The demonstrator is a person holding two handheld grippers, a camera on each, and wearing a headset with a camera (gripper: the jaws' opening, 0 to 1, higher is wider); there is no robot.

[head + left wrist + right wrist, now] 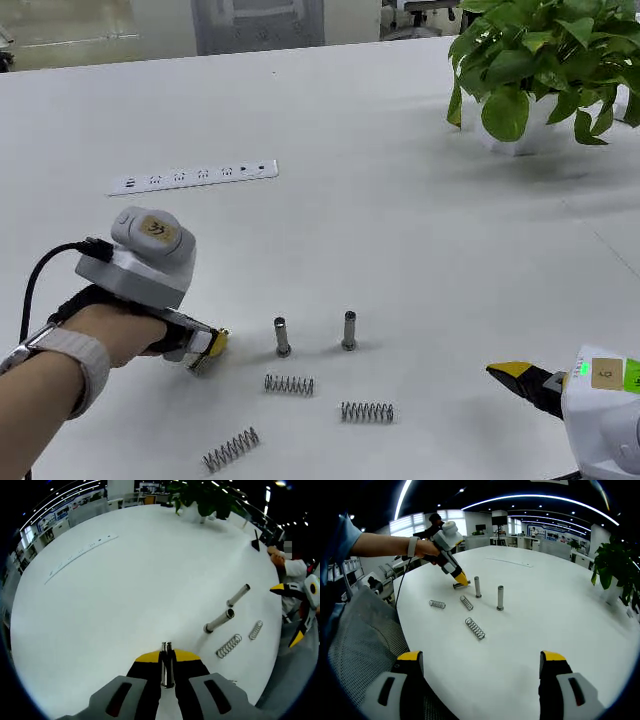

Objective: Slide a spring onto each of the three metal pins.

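Metal pin (166,672) clamped between jaws of left gripper (208,345); jaws of right gripper (480,656) wide apart.

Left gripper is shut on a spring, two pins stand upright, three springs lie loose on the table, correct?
No. The left gripper is shut on a metal pin, not a spring, as the left gripper view shows. Two pins do stand upright and three springs lie loose on the table.
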